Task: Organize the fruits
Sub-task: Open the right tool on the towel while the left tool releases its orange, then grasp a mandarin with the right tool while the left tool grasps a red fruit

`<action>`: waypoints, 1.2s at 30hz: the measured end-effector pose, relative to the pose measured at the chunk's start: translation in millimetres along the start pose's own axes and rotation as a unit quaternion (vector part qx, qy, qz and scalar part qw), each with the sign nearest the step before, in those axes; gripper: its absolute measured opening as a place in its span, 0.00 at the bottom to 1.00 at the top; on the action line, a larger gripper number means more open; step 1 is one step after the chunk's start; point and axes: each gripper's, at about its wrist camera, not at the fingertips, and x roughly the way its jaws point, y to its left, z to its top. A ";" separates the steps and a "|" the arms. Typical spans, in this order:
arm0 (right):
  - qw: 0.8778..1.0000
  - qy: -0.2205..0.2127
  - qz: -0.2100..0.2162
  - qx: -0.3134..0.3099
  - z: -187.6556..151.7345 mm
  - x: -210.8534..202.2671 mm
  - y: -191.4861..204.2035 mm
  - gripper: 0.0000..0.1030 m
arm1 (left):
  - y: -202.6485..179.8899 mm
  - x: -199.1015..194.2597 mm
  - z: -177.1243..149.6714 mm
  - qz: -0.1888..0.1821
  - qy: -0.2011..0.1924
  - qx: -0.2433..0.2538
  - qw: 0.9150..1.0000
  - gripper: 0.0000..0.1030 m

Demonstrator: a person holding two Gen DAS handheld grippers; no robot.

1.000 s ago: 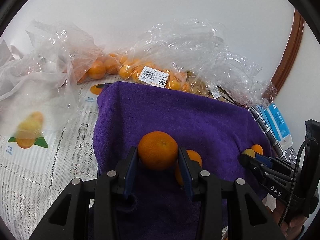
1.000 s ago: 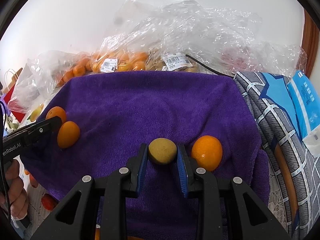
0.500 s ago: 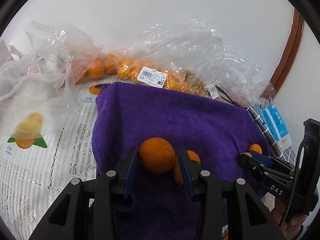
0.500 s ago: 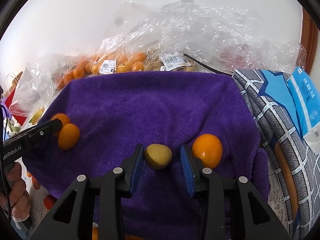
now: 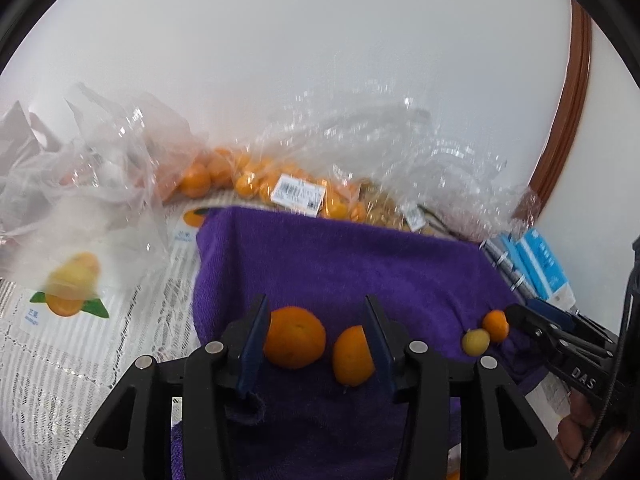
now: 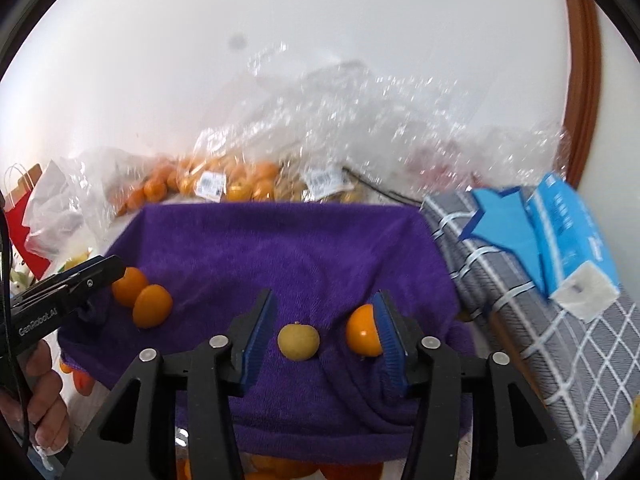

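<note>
I am letting my left gripper [image 5: 316,336] widen around the big orange [image 5: 295,337] lying on the purple towel [image 5: 360,264]; my right gripper [image 6: 324,336] is spreading off the yellow fruit [image 6: 298,341], lifting straight to avoid nudging.

You have a table under a white lace cloth [image 5: 80,364]. On it lie a purple terry towel [image 5: 340,264], clear plastic bags of oranges [image 5: 248,176] along the wall, printed fruit-picture bags [image 5: 72,292], a grey checked cloth [image 6: 540,340] and a blue tissue pack [image 6: 568,232].
</note>
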 end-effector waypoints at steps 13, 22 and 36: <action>0.998 0.032 -0.012 0.054 -33.0 -49.9 -25.0 0.50 | -2.4 -20.4 6.1 -0.028 -0.017 -0.006 0.999 0.43; 0.996 0.063 0.045 0.048 -78.9 -65.3 -15.6 0.47 | -12.0 -61.4 -1.5 -0.057 -0.003 -0.005 0.998 0.54; 0.992 0.112 0.061 0.001 -92.3 -29.8 19.6 0.47 | -5.9 -81.7 -55.3 -0.049 0.081 0.079 0.992 0.57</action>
